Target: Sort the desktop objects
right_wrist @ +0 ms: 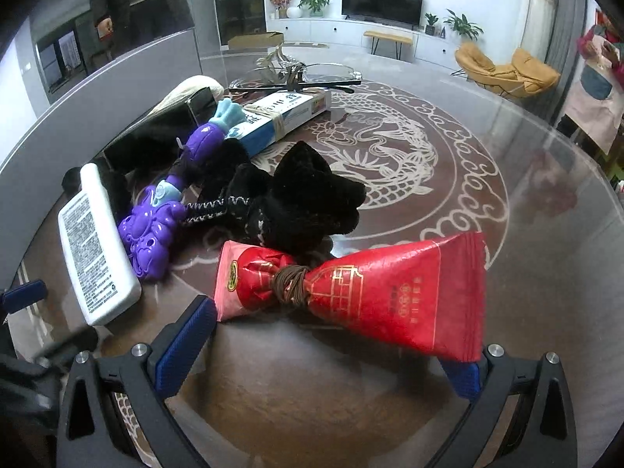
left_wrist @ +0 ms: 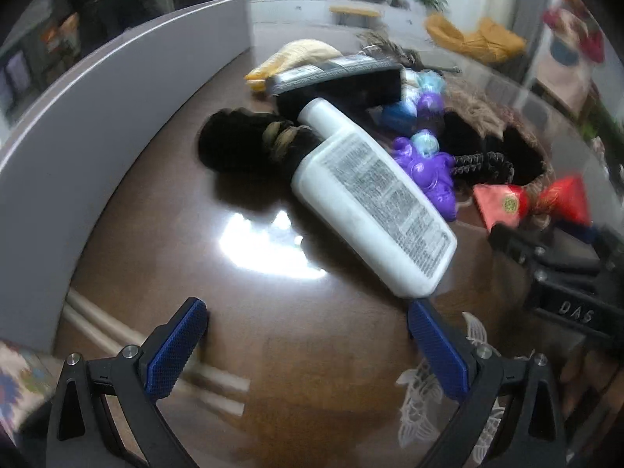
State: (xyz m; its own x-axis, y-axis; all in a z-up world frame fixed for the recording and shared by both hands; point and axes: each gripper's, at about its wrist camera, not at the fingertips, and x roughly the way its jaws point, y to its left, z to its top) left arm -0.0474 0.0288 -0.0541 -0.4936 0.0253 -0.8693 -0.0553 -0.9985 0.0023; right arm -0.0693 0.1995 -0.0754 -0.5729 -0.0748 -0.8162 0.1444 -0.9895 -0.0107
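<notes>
My right gripper [right_wrist: 323,347] is spread wide around the red packet [right_wrist: 351,292], nearest me, ready to pinch; left of the packet lies the white bottle [left_wrist: 370,199], my left gripper [left_wrist: 308,331] spread at its base.

On the glass-topped table [right_wrist: 448,210] I count one white bottle [right_wrist: 95,251] lying at the near left, one purple plastic toy [right_wrist: 156,218] just right of it, and one red packet [right_wrist: 362,284] tied round its middle at the near right. One black fuzzy cloth item [right_wrist: 308,195] lies in the middle; a second dark fuzzy lump [left_wrist: 238,144] shows beyond the bottle, though it may be part of the same piece. Farther off there is one blue-and-white box [right_wrist: 280,117], one black box [right_wrist: 163,132], one pair of glasses [right_wrist: 308,78] and one pale yellowish bundle [left_wrist: 296,58]. Two grippers are present, one each side.
</notes>
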